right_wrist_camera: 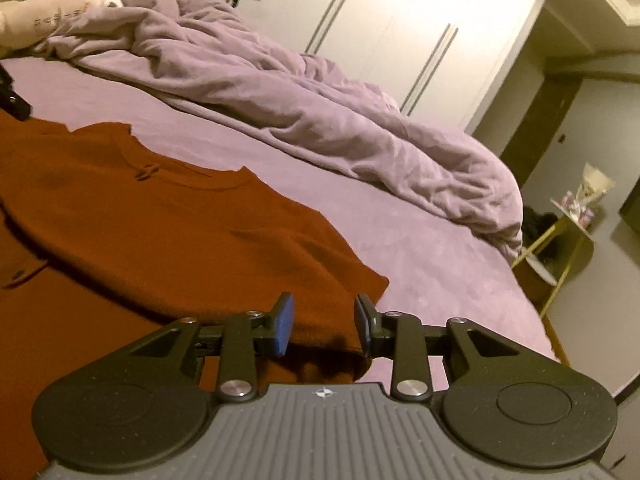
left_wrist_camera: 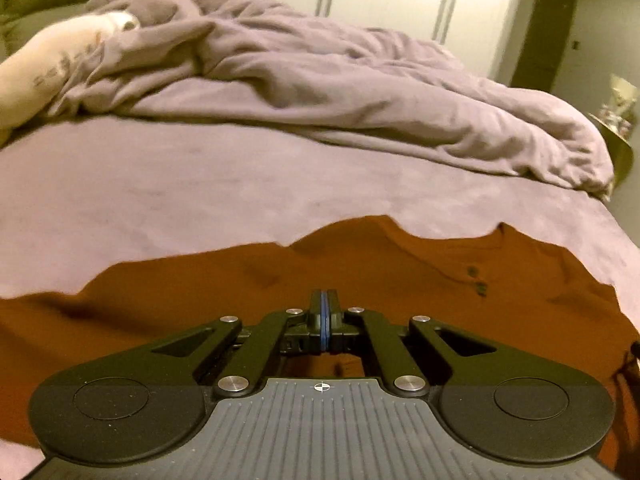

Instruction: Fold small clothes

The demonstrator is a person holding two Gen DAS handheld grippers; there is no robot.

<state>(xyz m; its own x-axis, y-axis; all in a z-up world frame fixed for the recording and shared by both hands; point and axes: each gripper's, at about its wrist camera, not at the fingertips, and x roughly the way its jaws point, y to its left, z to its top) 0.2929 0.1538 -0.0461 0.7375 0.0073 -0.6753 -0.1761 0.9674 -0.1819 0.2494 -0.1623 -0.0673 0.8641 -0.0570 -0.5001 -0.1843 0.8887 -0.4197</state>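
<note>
A rust-orange buttoned shirt (left_wrist_camera: 360, 272) lies on the purple bed sheet (left_wrist_camera: 200, 184). It also shows in the right wrist view (right_wrist_camera: 160, 216), with one layer folded over. My left gripper (left_wrist_camera: 324, 300) is shut, its blue pads pressed together just above the shirt's middle; whether cloth is pinched between them is hidden. My right gripper (right_wrist_camera: 325, 316) is open, its blue pads either side of the shirt's near right corner (right_wrist_camera: 360, 292), low over the cloth.
A rumpled purple duvet (left_wrist_camera: 360, 92) lies across the far half of the bed, with a white pillow (left_wrist_camera: 48, 68) at the far left. White wardrobe doors (right_wrist_camera: 380, 20) stand behind. A gold-legged side table (right_wrist_camera: 560, 240) stands off the bed's right edge.
</note>
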